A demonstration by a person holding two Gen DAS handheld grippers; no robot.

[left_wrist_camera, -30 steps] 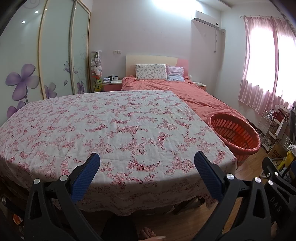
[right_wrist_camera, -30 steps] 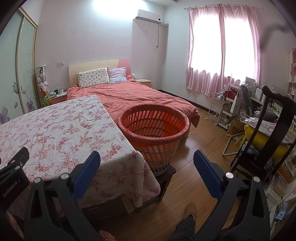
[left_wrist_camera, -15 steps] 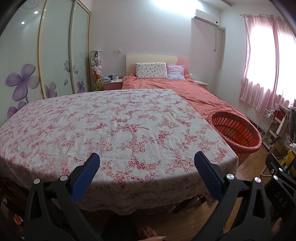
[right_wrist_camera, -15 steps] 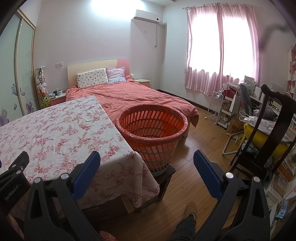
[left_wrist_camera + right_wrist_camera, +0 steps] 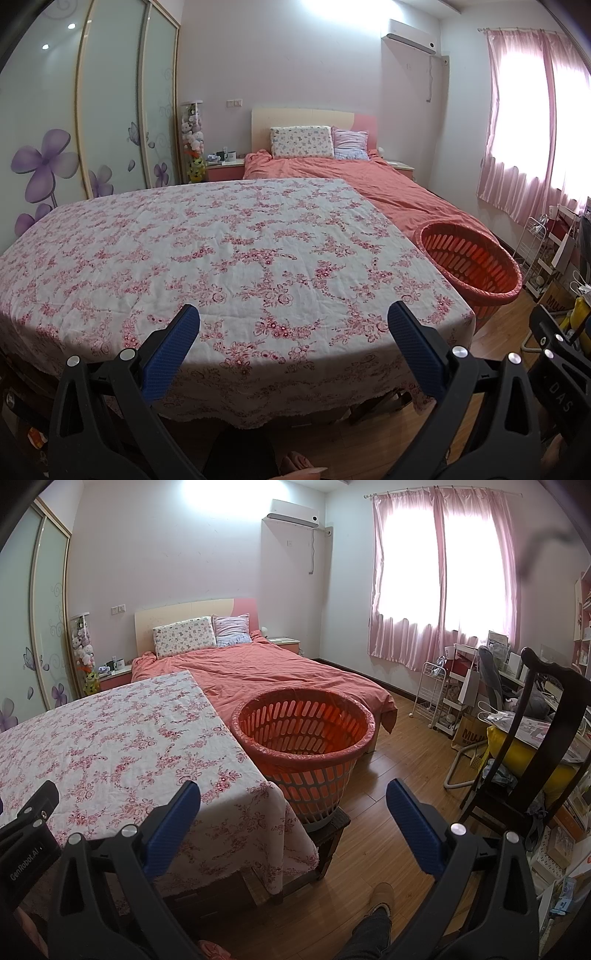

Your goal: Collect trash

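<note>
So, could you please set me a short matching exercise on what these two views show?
Things:
1. round orange slatted plastic basket
2. floral white-and-pink tablecloth
3. dark wooden chair
4. right claw

Places or states:
A. covers the table
B. open, holding nothing
C. on a low stool beside the table
D. right of the room, by the shelves

Pairs: 1-C, 2-A, 3-D, 4-B

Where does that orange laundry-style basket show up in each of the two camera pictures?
Left wrist view: the orange basket sits at the right edge, past the floral tablecloth's corner.
Right wrist view: the basket is near the centre, right of the tablecloth.
Shared landmark: the bed behind it.
</note>
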